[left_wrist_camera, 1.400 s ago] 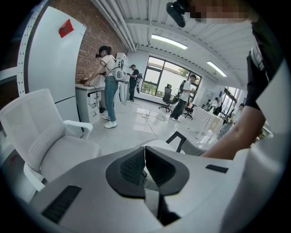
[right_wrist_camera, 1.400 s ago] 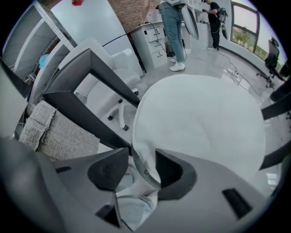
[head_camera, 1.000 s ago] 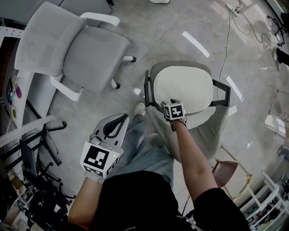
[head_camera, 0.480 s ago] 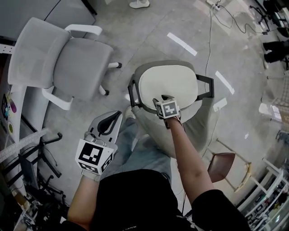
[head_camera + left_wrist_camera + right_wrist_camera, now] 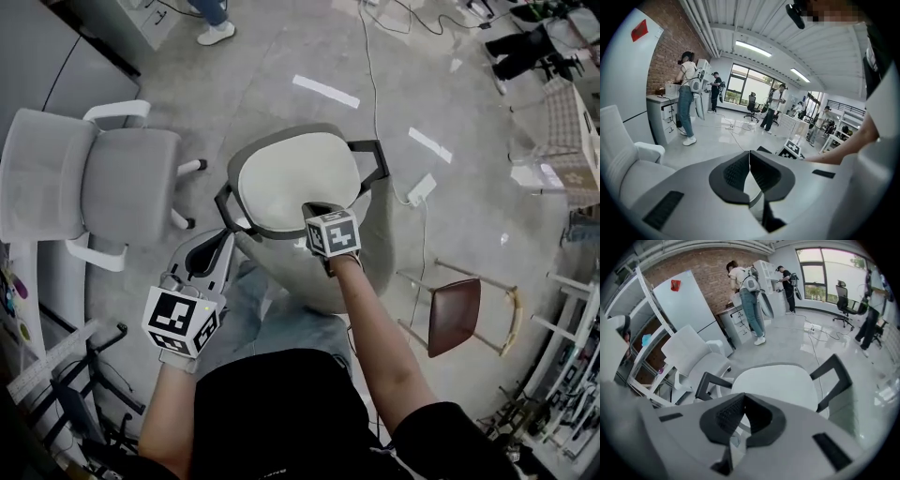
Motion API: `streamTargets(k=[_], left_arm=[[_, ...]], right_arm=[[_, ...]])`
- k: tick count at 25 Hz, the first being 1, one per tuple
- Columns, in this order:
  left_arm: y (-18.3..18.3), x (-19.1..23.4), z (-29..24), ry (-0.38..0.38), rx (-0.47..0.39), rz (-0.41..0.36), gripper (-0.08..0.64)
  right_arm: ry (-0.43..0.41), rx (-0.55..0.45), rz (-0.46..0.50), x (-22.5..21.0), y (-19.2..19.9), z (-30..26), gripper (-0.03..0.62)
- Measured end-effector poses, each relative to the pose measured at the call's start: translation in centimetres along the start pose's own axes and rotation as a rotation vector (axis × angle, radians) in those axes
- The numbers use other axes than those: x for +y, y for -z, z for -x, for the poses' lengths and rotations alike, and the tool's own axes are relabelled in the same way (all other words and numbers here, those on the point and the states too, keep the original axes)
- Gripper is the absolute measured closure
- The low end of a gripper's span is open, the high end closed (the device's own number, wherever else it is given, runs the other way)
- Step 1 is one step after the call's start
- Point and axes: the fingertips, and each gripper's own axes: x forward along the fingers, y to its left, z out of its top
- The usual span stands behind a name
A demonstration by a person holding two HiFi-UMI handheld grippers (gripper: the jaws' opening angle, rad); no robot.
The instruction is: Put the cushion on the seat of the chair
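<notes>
The head view alone gives us both grippers together. The right gripper (image 5: 314, 210) hangs above the near edge of the cushion (image 5: 298, 178). The left gripper (image 5: 225, 242) is beside the chair (image 5: 380, 234), at its near left corner. Only there do we also see the brown stool (image 5: 455, 314) to the right and the cable (image 5: 367, 84) on the floor (image 5: 281, 56). The cushion, white and rounded, lies flat on the seat (image 5: 286, 130), between the two dark armrests (image 5: 375, 155).

The right gripper view shows what the head view hides under the marker cube (image 5: 333, 232). The jaws of the right gripper (image 5: 745, 395) have just been closing and now meet tip to tip, with nothing between them. The cushion (image 5: 778, 385) lies beyond and below them, apart from the tips. This view also shows a white office chair (image 5: 698, 359) at the left and a person (image 5: 747, 298) standing at a counter (image 5: 736, 315) by the brick wall (image 5: 703, 268).

The left gripper view does not show the cushion. There we see the jaws of the left gripper (image 5: 749, 159) closed on each other and empty. Behind them are the right gripper's marker cube (image 5: 792, 149), an arm (image 5: 843, 145) and several people (image 5: 773, 105) in the room.
</notes>
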Motion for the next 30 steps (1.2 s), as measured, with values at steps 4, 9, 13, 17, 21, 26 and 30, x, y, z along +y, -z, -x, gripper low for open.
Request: streamTargets(k=[4, 9, 13, 17, 21, 26, 30], left_arm=[[-0.4, -1.6, -1.0, 0.047, 0.010, -0.020, 0.548], [-2.4, -4.4, -3.1, 0.134, 0.001, -0.067, 0.548], [-4.2, -7.0, -4.3, 0.195, -0.008, -0.108, 0.548], [-5.9, -9.0, -5.3, 0.243, -0.018, -0.131, 0.548], [-7.5, -10.9, -6.1, 0.284, -0.022, -0.162, 0.548], [-9.4, -12.6, -7.0, 0.323, -0.032, -0.186, 0.548], [-10.8, -13.5, -7.4, 0.347, -0.039, -0.206, 0.548]], right_arm=[[0.033, -0.097, -0.053, -1.2, -1.0, 4.5, 0.584], [0.093, -0.233, -0.103, -2.5, -2.7, 10.4, 0.584], [0.128, -0.326, -0.140, -3.2, -3.9, 15.2, 0.584], [0.156, -0.427, -0.193, -3.9, -4.9, 20.0, 0.584], [0.171, -0.487, -0.197, -3.9, -5.6, 23.8, 0.584], [0.172, -0.546, -0.194, -3.6, -6.9, 27.2, 0.584], [0.159, -0.592, -0.190, -3.1, -8.4, 28.9, 0.584]])
